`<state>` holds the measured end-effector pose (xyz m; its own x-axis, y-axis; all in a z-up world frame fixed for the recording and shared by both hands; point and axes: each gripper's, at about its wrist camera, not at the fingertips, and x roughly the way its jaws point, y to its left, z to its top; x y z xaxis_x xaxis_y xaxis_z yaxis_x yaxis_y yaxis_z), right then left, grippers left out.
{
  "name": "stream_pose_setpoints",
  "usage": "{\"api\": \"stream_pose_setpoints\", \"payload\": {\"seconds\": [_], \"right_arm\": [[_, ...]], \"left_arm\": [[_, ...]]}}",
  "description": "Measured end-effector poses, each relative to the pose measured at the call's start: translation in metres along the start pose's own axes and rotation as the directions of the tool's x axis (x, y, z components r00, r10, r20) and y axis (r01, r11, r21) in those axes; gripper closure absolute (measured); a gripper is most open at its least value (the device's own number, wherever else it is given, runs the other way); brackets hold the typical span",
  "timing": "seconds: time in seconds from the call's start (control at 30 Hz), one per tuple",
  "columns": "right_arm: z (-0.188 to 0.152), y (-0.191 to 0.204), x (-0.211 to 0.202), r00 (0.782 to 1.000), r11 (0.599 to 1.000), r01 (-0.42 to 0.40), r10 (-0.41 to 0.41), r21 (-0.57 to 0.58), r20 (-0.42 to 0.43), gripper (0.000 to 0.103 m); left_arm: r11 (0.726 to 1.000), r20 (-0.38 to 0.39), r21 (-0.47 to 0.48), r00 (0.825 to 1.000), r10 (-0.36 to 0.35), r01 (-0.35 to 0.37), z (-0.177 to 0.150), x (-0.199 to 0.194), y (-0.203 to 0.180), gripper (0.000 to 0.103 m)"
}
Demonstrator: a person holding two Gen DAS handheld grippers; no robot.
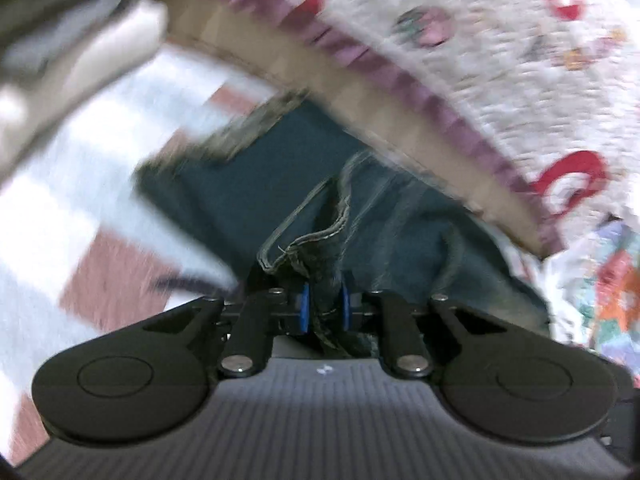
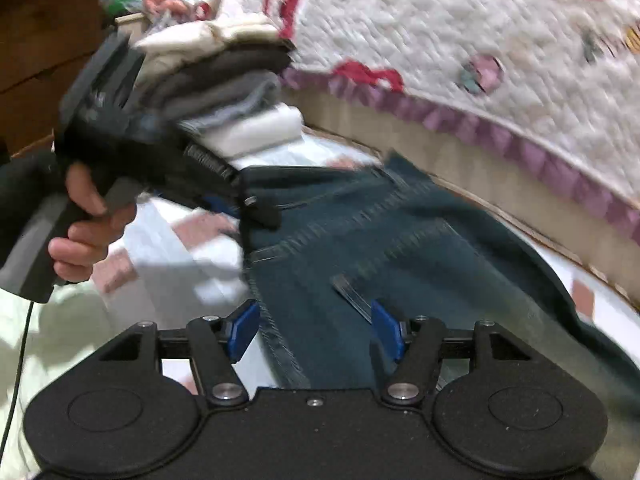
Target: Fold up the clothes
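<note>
A quilted bedspread (image 2: pixel 460 36) with red shapes and a purple ruffled edge fills the upper right of both views, its side panel running diagonally just behind the jeans (image 2: pixel 400 240); the white and pink checked floor (image 2: pixel 168 240) lies open to the left. A stack of folded clothes (image 2: pixel 224 80) (cream, dark grey, pale grey, white) sits at the far left against the bed, near the jeans' far end. The dark blue jeans lie spread on the floor along the bed edge, seams and a hem showing, both views blurred. The left gripper (image 1: pixel 323 306), held by a hand (image 2: pixel 86 224), is clamped narrowly on a bunched fold of denim. The right gripper (image 2: pixel 316 330) stands wide apart over the jeans' stitched edge, its 2 blue pads (image 2: pixel 386 330) holding nothing.
</note>
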<state>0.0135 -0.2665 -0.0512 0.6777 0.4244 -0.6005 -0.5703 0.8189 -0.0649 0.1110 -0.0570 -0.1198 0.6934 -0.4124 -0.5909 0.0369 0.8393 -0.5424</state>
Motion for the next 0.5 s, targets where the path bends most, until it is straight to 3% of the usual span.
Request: {"api": "stream_pose_setpoints", "payload": {"seconds": [0.13,0.23,0.27,0.3,0.37,0.4,0.5], "right_arm": [[0.011,0.028,0.016,0.997,0.991,0.076,-0.073,-0.112,0.034,0.028],[0.011,0.042,0.037,0.971,0.938,0.238,-0.235,-0.251,0.040,0.031],[0.012,0.035,0.041,0.966,0.937,0.255,-0.256,-0.237,0.027,0.058],[0.014,0.025,0.045,0.966,0.947,0.256,-0.259,-0.195,0.010,0.098],[0.020,-0.014,0.039,0.986,0.985,0.167,-0.167,0.049,-0.016,0.097],[0.021,-0.035,0.036,0.994,0.976,0.109,-0.109,0.187,-0.014,0.098],[0.005,-0.084,0.032,0.998,0.859,-0.059,0.048,0.509,0.035,0.097]], "left_arm": [[0.996,0.011,0.048,0.998,-0.069,0.069,0.025,-0.018,-0.025,0.089],[0.995,-0.006,0.063,0.997,-0.078,0.079,0.033,-0.019,-0.037,0.089],[0.996,-0.011,0.056,0.997,-0.075,0.076,0.034,-0.017,-0.037,0.088],[0.997,-0.015,0.046,0.997,-0.069,0.070,0.033,-0.015,-0.036,0.083],[0.997,-0.007,0.013,0.997,-0.071,0.071,0.030,-0.017,-0.032,0.075],[0.997,0.007,-0.008,0.997,-0.083,0.083,0.027,-0.020,-0.029,0.063],[0.994,0.053,-0.051,0.994,-0.094,0.096,0.018,-0.023,-0.021,0.038]]}}
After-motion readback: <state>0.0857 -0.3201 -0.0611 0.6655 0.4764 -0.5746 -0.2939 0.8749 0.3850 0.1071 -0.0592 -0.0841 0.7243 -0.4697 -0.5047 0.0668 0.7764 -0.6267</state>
